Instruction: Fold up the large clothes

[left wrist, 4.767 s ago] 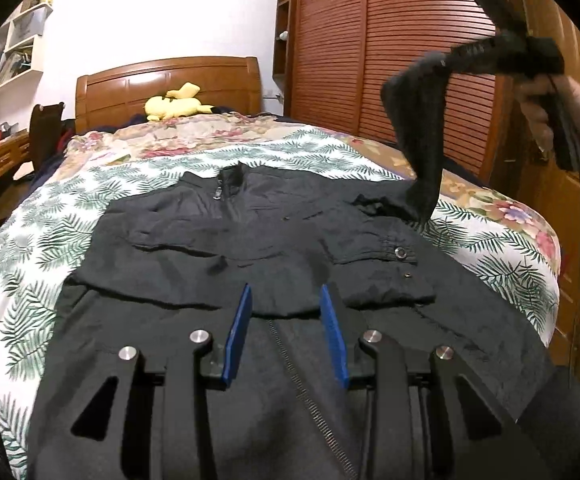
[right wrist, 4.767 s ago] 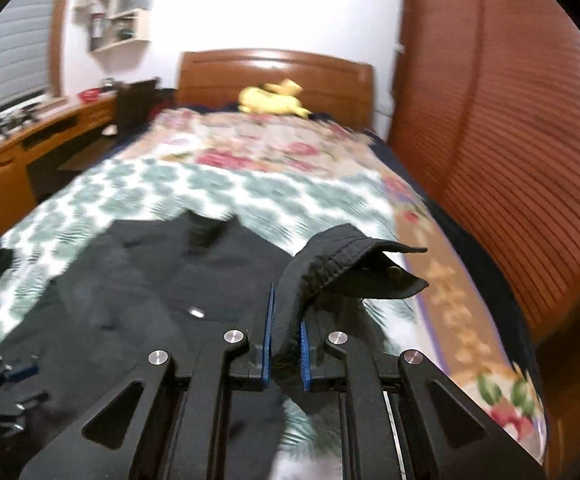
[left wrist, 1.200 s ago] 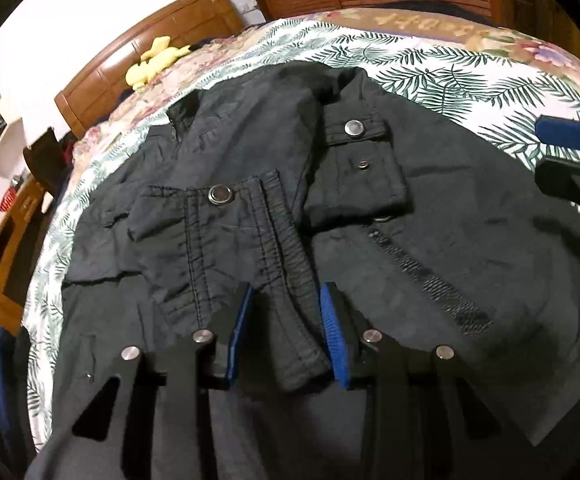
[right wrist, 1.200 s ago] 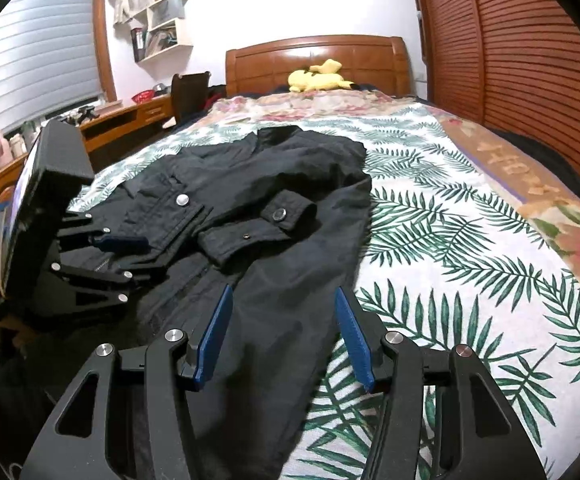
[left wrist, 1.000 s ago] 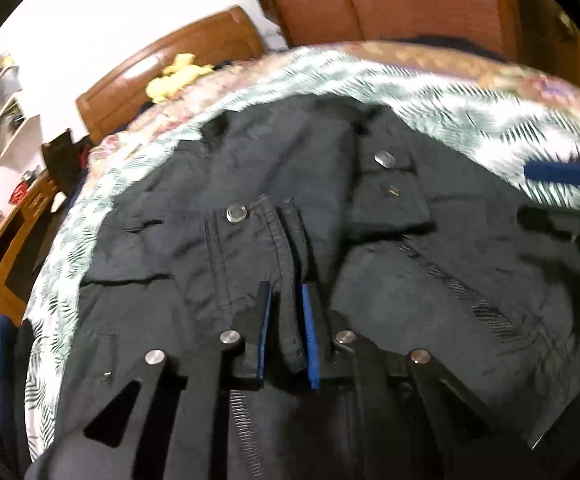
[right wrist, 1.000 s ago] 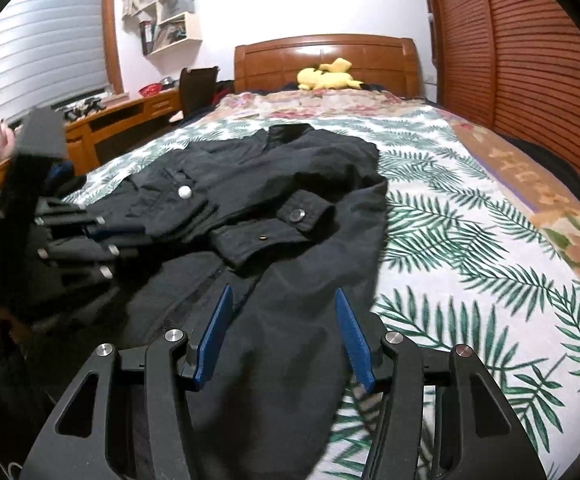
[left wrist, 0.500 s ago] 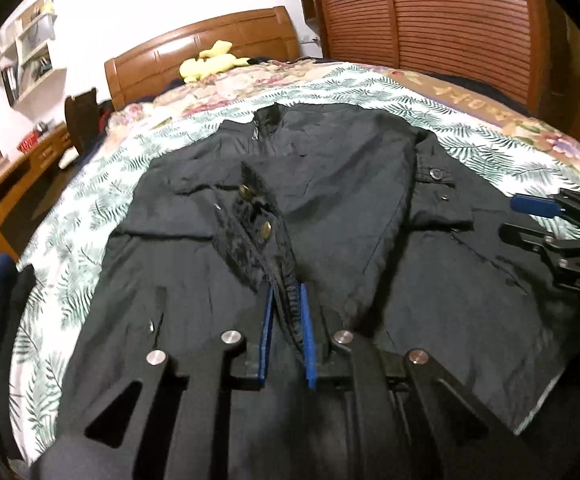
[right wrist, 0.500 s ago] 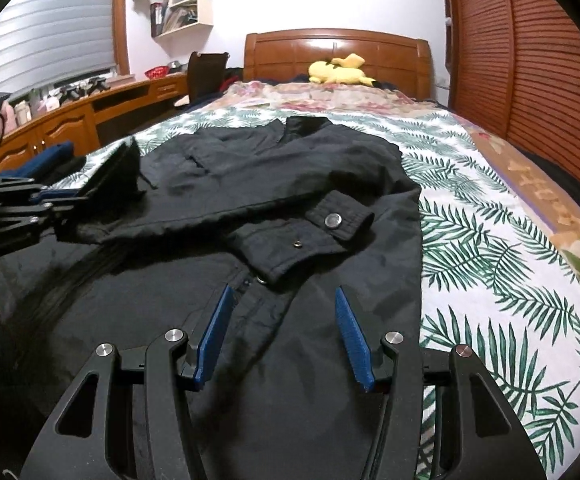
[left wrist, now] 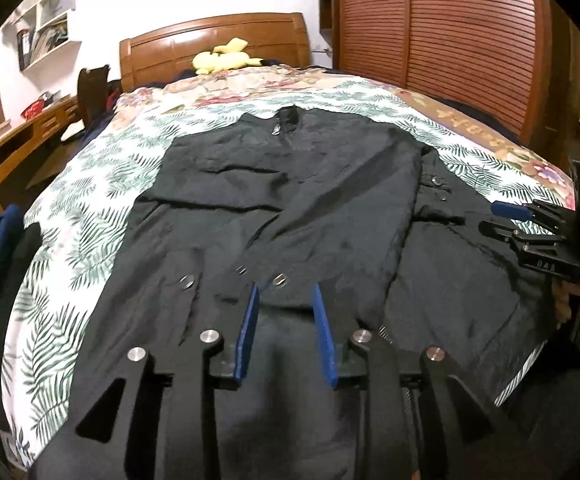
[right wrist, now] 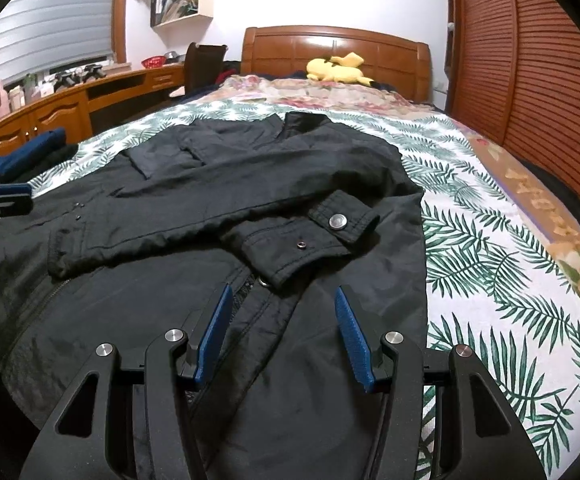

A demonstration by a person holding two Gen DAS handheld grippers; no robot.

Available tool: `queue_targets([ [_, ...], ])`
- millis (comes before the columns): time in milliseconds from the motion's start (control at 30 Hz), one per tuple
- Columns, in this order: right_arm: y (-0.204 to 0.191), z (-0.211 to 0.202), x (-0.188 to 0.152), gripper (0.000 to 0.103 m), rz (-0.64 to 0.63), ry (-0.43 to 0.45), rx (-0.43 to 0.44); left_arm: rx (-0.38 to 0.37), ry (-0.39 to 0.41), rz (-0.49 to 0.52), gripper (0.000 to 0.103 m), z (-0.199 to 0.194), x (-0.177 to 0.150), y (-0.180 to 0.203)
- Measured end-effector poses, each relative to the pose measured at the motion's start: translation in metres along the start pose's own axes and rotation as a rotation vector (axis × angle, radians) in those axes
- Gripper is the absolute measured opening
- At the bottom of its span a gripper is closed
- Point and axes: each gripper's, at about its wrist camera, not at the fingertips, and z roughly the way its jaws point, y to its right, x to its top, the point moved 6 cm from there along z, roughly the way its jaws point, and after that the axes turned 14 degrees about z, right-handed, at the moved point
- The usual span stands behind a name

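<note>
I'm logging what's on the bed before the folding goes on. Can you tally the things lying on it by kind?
Black jacket: 1
Yellow plush toy: 1
Total: 2
</note>
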Motion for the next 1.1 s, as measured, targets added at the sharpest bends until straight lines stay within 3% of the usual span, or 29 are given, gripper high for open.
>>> queue_targets([
  [533,0.002,0.010,-0.004,0.054,0.019,-0.032,-0.027,0.121,-0.121,-0.111,0.028,-0.017,-0.092,-0.090],
  [800,0.004,0.014,-0.005,0.054,0.027,-0.041,-0.039,0.135,-0.164,-0.130,0.030,-0.008,-0.112,-0.106],
  [967,0.006,0.013,-0.006,0.054,0.036,-0.043,-0.044,0.183,-0.186,-0.147,0.040,-0.002,-0.117,-0.116],
  [1100,0.007,0.008,-0.006,0.054,0.048,-0.039,-0.044,0.161,-0.186,-0.171,0.042,0.000,-0.119,-0.122],
])
